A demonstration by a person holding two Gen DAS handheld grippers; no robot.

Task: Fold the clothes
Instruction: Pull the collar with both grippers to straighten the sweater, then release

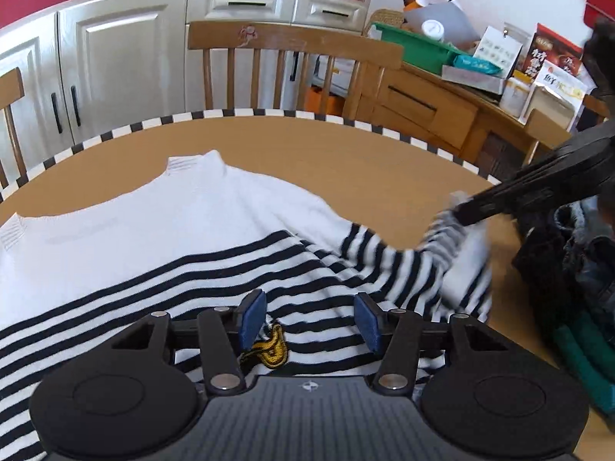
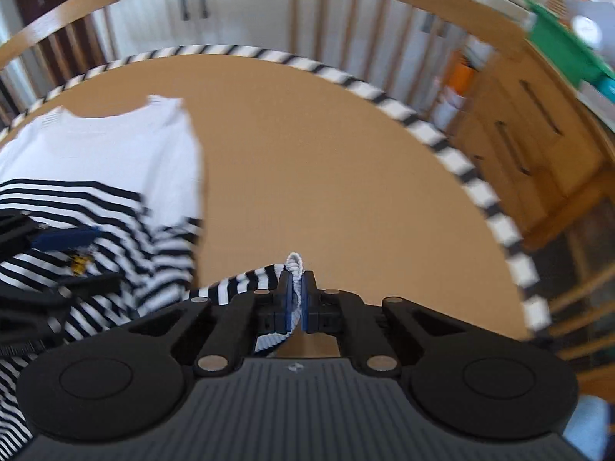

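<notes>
a striped sweater (image 1: 161, 238) lies on the tan desk (image 1: 326, 153). the right hand-held gripper (image 2: 295, 299) is clamped on its sleeve (image 2: 246, 282). the left hand-held gripper (image 1: 309, 317) hovers above it, jaws apart.

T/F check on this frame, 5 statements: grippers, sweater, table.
1. The right hand-held gripper is shut on the sweater's sleeve. True.
2. The left hand-held gripper is clamped on the sweater. False: its jaws are open above the striped body.
3. The sweater is all stripes. False: the upper part near the collar is plain white.
4. A yellow emblem sits on the striped part. True.
5. The table has a plain wooden rim. False: its edge is checked black and white.
</notes>
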